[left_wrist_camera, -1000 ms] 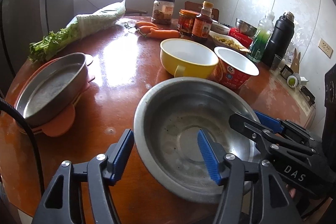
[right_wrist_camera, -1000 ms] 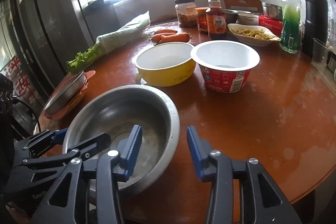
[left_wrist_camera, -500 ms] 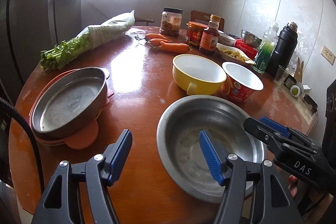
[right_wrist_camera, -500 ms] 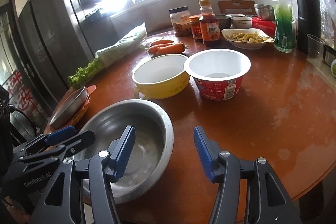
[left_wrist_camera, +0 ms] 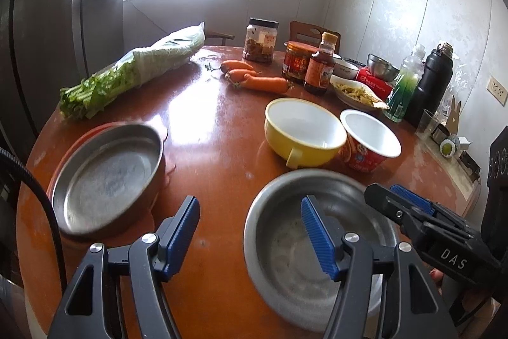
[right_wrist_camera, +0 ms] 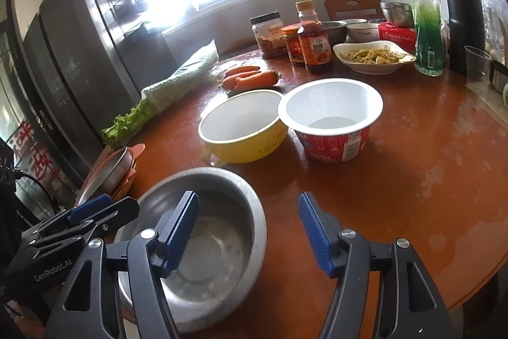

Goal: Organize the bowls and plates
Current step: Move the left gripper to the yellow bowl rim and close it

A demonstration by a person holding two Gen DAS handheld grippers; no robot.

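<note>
I'm looking at a home kitchen: a round bench (left_wrist_camera: 203, 104) crowded with carrots (left_wrist_camera: 263, 83), sauce jars (left_wrist_camera: 295, 62), bowls, beside a tall fridge (right_wrist_camera: 73, 78).

The right tongs (right_wrist_camera: 247, 227) are opening, straddling the steel bowl's (right_wrist_camera: 222, 205) rim without touching it.

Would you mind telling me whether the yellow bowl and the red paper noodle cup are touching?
Touching. In the right wrist view the red paper noodle cup has its white rim overlapping the yellow bowl rim with no gap visible.
</note>
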